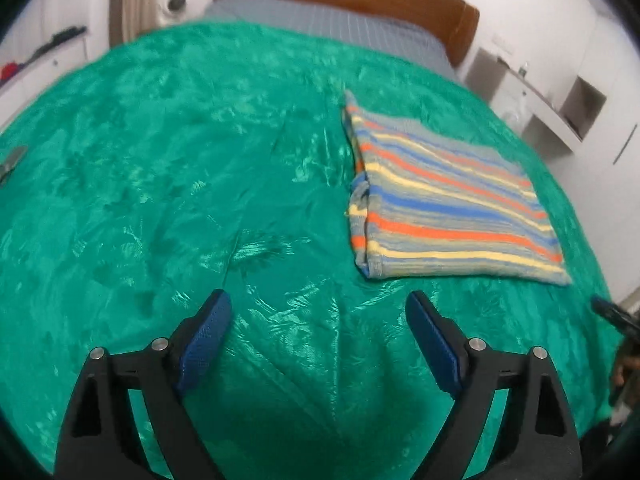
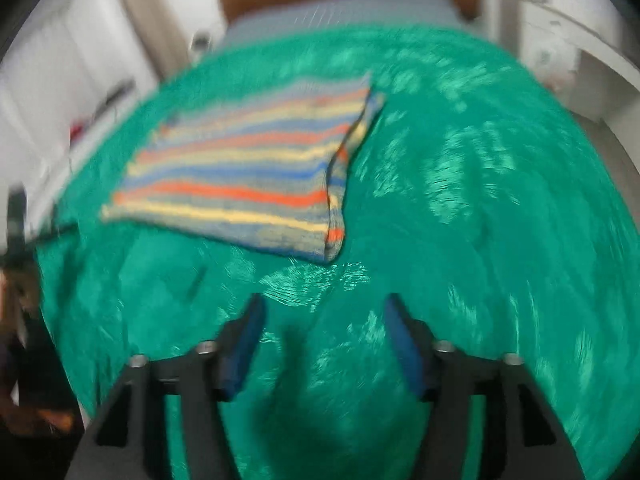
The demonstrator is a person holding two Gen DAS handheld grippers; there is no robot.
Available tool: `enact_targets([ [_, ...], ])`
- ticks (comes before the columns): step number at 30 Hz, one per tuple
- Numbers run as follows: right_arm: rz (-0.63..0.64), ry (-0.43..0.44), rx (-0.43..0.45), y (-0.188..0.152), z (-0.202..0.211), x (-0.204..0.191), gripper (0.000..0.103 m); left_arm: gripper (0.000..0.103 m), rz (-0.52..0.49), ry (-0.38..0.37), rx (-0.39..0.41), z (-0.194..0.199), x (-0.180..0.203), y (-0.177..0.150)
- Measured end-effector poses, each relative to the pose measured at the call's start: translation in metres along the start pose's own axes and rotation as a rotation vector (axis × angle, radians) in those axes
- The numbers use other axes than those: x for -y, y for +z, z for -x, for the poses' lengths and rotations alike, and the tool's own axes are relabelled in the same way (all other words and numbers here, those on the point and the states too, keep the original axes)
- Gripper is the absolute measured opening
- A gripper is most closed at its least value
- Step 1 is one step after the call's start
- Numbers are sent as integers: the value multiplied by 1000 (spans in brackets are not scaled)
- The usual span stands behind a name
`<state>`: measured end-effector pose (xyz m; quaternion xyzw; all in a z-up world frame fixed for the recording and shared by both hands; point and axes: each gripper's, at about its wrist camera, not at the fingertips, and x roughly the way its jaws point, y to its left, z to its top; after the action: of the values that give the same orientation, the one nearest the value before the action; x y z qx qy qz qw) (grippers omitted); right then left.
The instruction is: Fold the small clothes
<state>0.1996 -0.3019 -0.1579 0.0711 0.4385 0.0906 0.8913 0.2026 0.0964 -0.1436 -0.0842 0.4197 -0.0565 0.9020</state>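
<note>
The striped garment point(image 1: 448, 196) lies folded into a flat rectangle on the green bedspread point(image 1: 200, 180) of the bed. The left hand-held gripper point(image 1: 318, 344) hovers short of it — jaws wide apart, nothing between them. The right hand-held gripper point(image 2: 324, 346) also stands apart and empty, in a blurred view.

Small knitted garment, striped in orange, yellow, blue and grey point(image 1: 448, 196) point(image 2: 240, 176): folded into a flat, roughly rectangular packet (layered edges and a hem are seen along one side). It is laid flat on a shiny green bedspread point(image 1: 160, 184), untouched.
</note>
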Motion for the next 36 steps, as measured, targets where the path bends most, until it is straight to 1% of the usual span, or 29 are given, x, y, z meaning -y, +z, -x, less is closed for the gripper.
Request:
enact_targets([
  [1,-16,-11,36,-8,0,0,68,90,-13,25,23,-3,4,-3],
  [3,-29,-44,67,-25,-6,-2,68,90,-50,75,56,-17,9,-6],
  [5,-42,-73,79,-36,-17,-1,68,93,-92,94,52,-23,13,-15],
  [6,-38,-85,98,-38,-21,-4,69,97,-125,110,53,-30,15,-24],
  [7,-29,-92,126,-43,-21,-5,70,97,-148,126,80,-31,18,-30],
  [8,-25,-94,137,-44,-20,-6,74,97,-168,141,113,-28,21,-35],
  [9,-24,-90,143,-44,-23,-4,77,98,-172,143,120,-28,19,-36],
  [11,-21,-71,156,-47,-26,-2,79,98,-157,118,117,-28,14,-34],
  [14,-37,-36,173,-48,-29,2,80,98,-133,80,126,-29,6,-32],
  [18,-74,14,206,-54,-27,10,80,99,-138,87,141,-28,9,-36],
  [23,-66,4,211,-53,-30,6,80,99,-131,76,140,-32,9,-37],
  [36,-60,-14,207,-53,-32,3,80,99,-132,78,139,-33,10,-37],
])
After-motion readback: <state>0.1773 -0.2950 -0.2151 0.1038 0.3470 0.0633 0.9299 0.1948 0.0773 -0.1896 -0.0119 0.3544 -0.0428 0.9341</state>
